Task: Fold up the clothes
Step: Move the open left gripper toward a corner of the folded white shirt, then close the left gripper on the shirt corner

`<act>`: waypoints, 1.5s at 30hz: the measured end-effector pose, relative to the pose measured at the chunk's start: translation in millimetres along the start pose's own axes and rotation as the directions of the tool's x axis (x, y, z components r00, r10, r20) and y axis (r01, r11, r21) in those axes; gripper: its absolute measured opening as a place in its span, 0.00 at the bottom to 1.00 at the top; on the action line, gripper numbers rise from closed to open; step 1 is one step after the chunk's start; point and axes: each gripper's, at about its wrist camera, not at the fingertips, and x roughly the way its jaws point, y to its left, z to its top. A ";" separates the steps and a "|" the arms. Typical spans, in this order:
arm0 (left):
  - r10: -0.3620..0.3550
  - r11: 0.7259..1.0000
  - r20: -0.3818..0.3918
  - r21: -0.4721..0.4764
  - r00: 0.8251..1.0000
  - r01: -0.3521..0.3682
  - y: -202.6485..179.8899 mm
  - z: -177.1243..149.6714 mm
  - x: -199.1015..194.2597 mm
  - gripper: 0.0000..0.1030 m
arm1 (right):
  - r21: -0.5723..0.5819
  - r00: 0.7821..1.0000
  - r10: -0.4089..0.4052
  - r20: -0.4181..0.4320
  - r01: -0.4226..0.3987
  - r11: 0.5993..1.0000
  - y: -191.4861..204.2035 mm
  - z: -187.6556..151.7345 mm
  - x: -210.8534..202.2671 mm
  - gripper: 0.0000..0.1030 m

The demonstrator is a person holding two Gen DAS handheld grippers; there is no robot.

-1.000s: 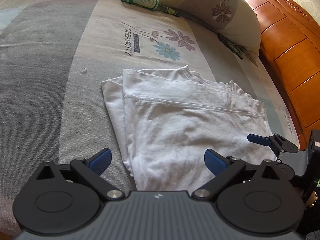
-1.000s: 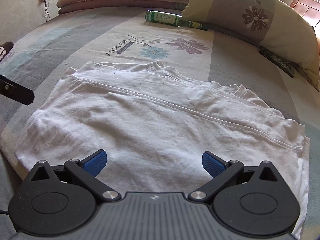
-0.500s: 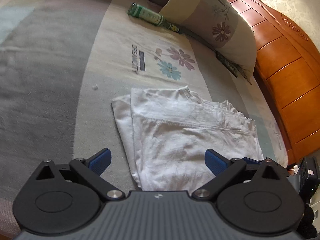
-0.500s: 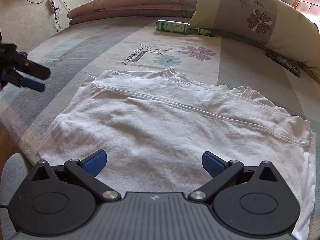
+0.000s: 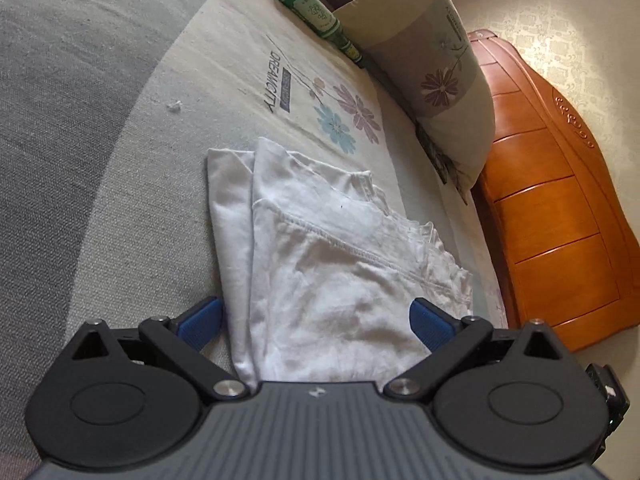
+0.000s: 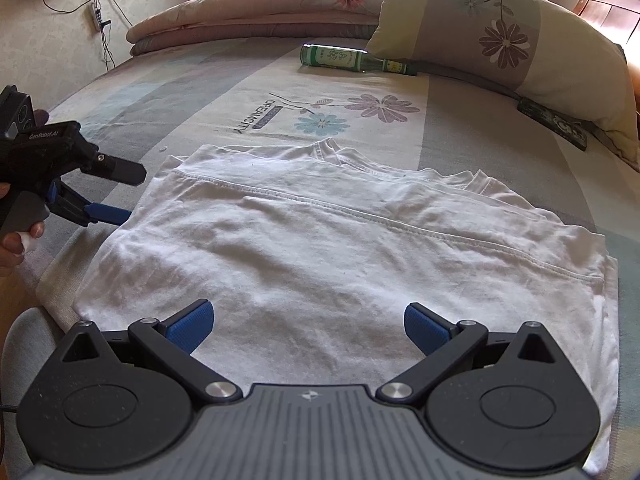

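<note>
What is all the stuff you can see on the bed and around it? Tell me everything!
shirt: one, white, folded, lying flat at the near edge of the bed
bottle: one, green, lying on its side by the pillow
pillow: one, cream and grey with flowers, at the far right
bedsheet: one, grey and cream stripes with printed flowers, under everything
quilt: one, pinkish, folded along the far edge
headboard: one, orange wood, right of the bed
left gripper: one, black with blue tips, jaws open at the shirt's left edge
right gripper: one, black with blue tips, jaws open over the shirt's near part
hand: one, holding the left gripper
</note>
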 end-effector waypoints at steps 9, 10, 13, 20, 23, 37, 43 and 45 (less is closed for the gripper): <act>-0.102 0.993 0.006 -0.061 0.995 0.103 8.3 -7.7 0.8 0.96 | -0.002 1.000 -0.018 0.012 0.018 1.000 1.7 1.4 -1.7 1.00; -0.108 0.993 -0.007 -0.053 0.994 0.107 7.7 -9.5 0.9 0.96 | -0.001 1.000 -0.016 0.013 0.016 1.000 1.6 1.8 -1.8 1.00; -0.122 0.992 -0.046 -0.031 0.992 0.120 6.0 -14.7 1.2 0.96 | -0.009 1.000 -0.019 0.012 0.019 1.000 3.1 2.6 -0.9 1.00; -0.119 0.992 -0.009 -0.053 0.993 0.118 7.3 -0.3 9.8 0.96 | -0.009 1.000 -0.017 0.023 0.017 1.000 4.7 4.1 -3.5 1.00; -0.107 0.994 -0.012 -0.035 0.994 0.106 -0.1 5.4 20.6 0.97 | -0.013 1.000 -0.014 0.024 0.014 1.000 6.1 4.8 -4.5 1.00; -0.127 0.992 -0.066 -0.013 0.990 0.127 -2.8 0.4 24.3 0.96 | 0.010 0.999 0.025 0.030 -0.025 1.000 3.7 6.1 -6.7 1.00; -0.138 0.990 -0.076 0.014 0.988 0.139 -8.4 2.4 32.0 0.96 | 0.028 0.999 0.023 0.042 -0.024 0.999 -0.2 5.6 -10.2 1.00; -0.145 0.988 -0.094 0.031 0.985 0.149 -10.3 -2.1 30.9 0.96 | 0.031 0.999 0.026 0.041 -0.027 0.999 -1.8 4.7 -10.6 1.00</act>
